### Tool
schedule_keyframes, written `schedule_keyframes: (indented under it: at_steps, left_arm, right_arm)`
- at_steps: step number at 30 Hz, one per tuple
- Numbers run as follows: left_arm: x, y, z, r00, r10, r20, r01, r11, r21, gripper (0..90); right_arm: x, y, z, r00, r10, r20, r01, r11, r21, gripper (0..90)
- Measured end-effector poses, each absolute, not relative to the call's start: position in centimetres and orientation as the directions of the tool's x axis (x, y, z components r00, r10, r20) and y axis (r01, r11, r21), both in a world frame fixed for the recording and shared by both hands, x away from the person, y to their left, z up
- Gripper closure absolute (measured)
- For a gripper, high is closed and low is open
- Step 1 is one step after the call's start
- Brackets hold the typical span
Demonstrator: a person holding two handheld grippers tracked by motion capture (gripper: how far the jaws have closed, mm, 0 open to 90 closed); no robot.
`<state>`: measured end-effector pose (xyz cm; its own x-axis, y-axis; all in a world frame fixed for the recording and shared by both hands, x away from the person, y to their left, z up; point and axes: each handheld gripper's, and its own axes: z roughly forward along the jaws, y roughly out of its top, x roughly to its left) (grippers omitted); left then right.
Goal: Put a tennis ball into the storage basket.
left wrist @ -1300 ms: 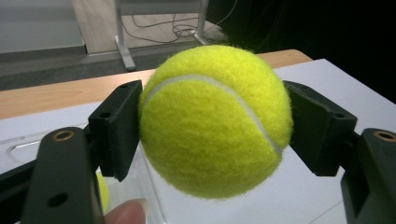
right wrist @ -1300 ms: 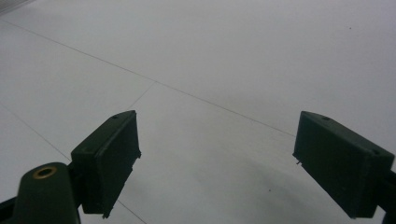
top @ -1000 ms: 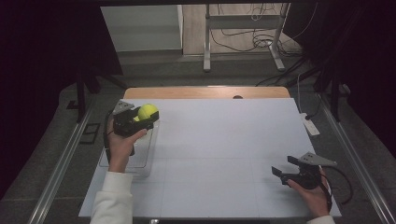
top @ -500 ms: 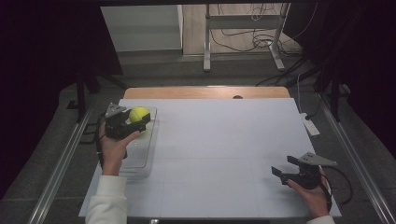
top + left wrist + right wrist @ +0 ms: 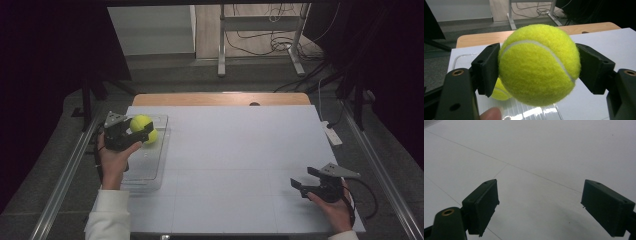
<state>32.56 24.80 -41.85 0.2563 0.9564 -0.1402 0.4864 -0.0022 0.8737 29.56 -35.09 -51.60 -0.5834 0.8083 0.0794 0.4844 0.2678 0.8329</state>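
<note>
Two tennis balls are in play here, and the left hand-held gripper is clenching one of them, the held tennis ball, squarely between its black pads, one pad pressing each side. It is carrying that ball above the clear plastic tray, which is lying on the white bench just below and ahead of the jaws. The second tennis ball is sitting in the tray already, peeking out under the left-hand pad in the left gripper view.

Judging by that, the step in hand is the carry: bringing this ball over the tray to join its partner. The next move is calling for a short descent into a free patch of the tray beside the resting ball, then a clean opening of the jaws low enough that the ball is not bouncing or rolling out over the shallow rim.

Over at the other side, well apart, the right hand-held gripper is idling just above the bench, jaws released and gaping with nothing between them.

Hard to read: the held ball is blocking most of the tray from the left gripper view, the tray's transparent walls are barely showing against the white surface, and how high the ball is hanging above the tray floor is not clear.
</note>
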Motion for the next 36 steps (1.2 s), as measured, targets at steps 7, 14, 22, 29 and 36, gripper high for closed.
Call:
schedule_keyframes:
  at_steps: [7,14,22,29,36]
  left_arm:
    - [32.6,25.2,-42.1,0.244,0.96,-0.136,0.497,-0.003,0.868,26.0]
    - [32.7,25.5,-42.4,0.237,0.962,-0.136,0.504,-0.002,0.863,26.0]
    - [33.0,25.7,-42.9,0.228,0.965,-0.133,0.524,-0.006,0.852,25.9]
    - [33.5,26.0,-43.8,0.214,0.966,-0.144,0.555,0.001,0.832,25.9]
    - [33.8,26.6,-44.5,0.194,0.97,-0.147,0.586,0.005,0.81,25.9]
  right_arm:
    - [29.6,-35.1,-51.6,-0.584,0.808,0.078,0.483,0.269,0.833,14.3]
    - [29.6,-35.1,-51.6,-0.584,0.808,0.079,0.483,0.268,0.833,14.3]
    - [29.6,-35.1,-51.6,-0.585,0.807,0.08,0.484,0.269,0.833,14.2]
    - [29.6,-35.1,-51.7,-0.584,0.808,0.081,0.486,0.268,0.832,14.2]
    - [29.6,-35.1,-51.6,-0.584,0.808,0.08,0.486,0.269,0.831,14.2]
